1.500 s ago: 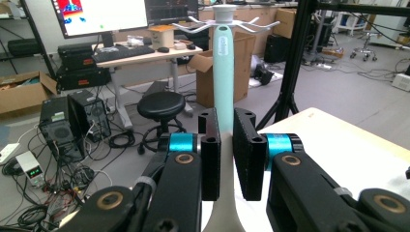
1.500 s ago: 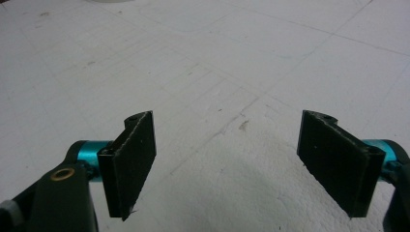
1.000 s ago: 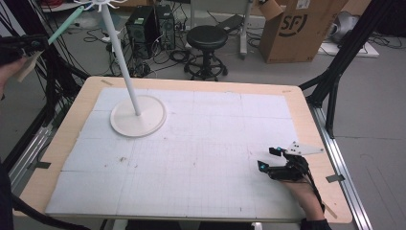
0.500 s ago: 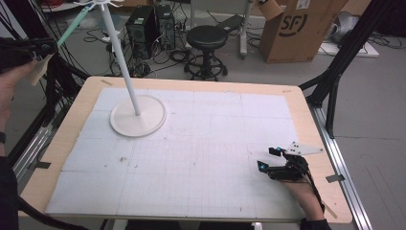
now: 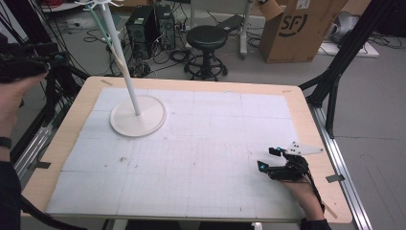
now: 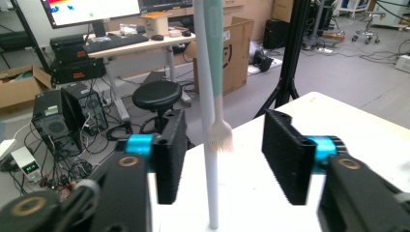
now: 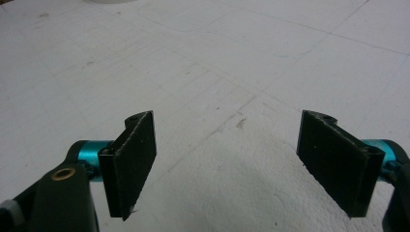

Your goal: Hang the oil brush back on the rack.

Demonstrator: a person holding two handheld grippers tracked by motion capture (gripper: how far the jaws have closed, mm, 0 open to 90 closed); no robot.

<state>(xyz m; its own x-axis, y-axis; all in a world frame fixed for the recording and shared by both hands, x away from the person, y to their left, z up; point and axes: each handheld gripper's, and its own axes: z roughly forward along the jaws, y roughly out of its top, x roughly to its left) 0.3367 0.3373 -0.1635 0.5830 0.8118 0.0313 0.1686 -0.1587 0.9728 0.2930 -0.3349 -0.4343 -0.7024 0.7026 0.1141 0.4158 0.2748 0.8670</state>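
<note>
Up at the far left the left gripper (image 5: 45, 57) hangs off the table's edge, held level in the person's left hand (image 5: 14, 103) and aimed at the white stand (image 5: 125, 72). Its jaws have just been opening and now stand apart, nothing pinched between the pads. Through the left gripper view the gap frames the scene neatly: the stand's white pole (image 6: 207, 145) rises straight up the middle, and a mint-green toothbrush (image 6: 216, 72) hangs beside it, head down, bristles (image 6: 221, 140) level with the top of the pads. The brush sits beyond the jaws, not touching either pad; whether it rests against the pole or just beside it is hard to judge from here. From above, the brush (image 5: 103, 33) dangles from the stand's top spokes, well over the round base (image 5: 139, 117) on the white mat (image 5: 201, 158).

Over at the near right, the right gripper (image 5: 268, 160) lies low on the mat in the right hand (image 5: 306, 191), jaws spread wide over bare mat (image 7: 227, 72)
</note>
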